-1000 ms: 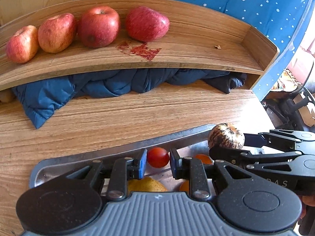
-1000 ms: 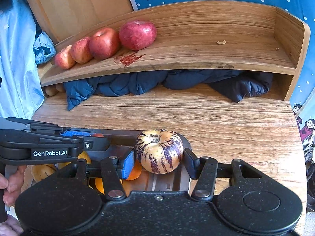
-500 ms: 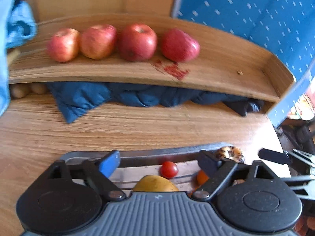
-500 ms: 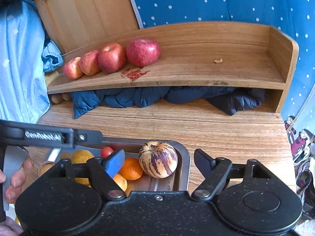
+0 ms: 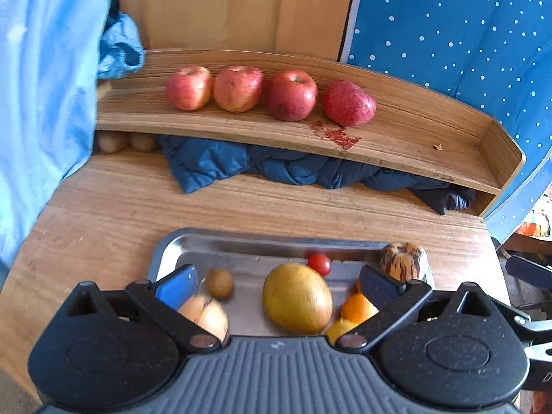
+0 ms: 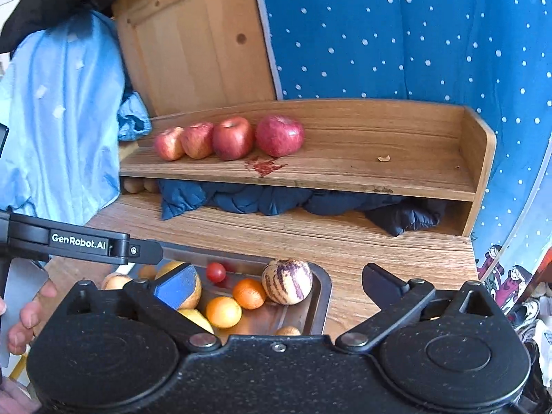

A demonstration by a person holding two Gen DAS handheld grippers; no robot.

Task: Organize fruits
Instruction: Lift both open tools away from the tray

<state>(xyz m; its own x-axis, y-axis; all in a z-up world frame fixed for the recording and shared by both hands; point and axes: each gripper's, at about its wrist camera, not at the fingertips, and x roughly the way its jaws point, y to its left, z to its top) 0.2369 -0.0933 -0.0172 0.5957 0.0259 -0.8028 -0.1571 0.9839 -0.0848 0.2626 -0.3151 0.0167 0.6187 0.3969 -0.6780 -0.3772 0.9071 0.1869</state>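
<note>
Roughly partway: four apples [image 5: 269, 95] lined up on the shelf [image 5: 431, 138]; mango [image 5: 297, 297], oranges [image 6: 238, 302], cherry tomato [image 5: 319, 264] and striped melon [image 6: 287, 285] left in the steel tray [image 5: 241, 241] on the worktop [image 5: 138, 207]. Left gripper [image 5: 276, 284] and right gripper [image 6: 276, 284] both have fingers spread wide, holding nothing (hovering over tray).

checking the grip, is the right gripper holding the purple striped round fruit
No, the right gripper is open and the purple striped round fruit sits in the metal tray.

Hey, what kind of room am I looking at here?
Likely a lived-in home room, not a lab: a wooden desk with a raised shelf, a dark blue padded jacket stuffed beneath it, and blue star-dotted fabric behind.
</note>
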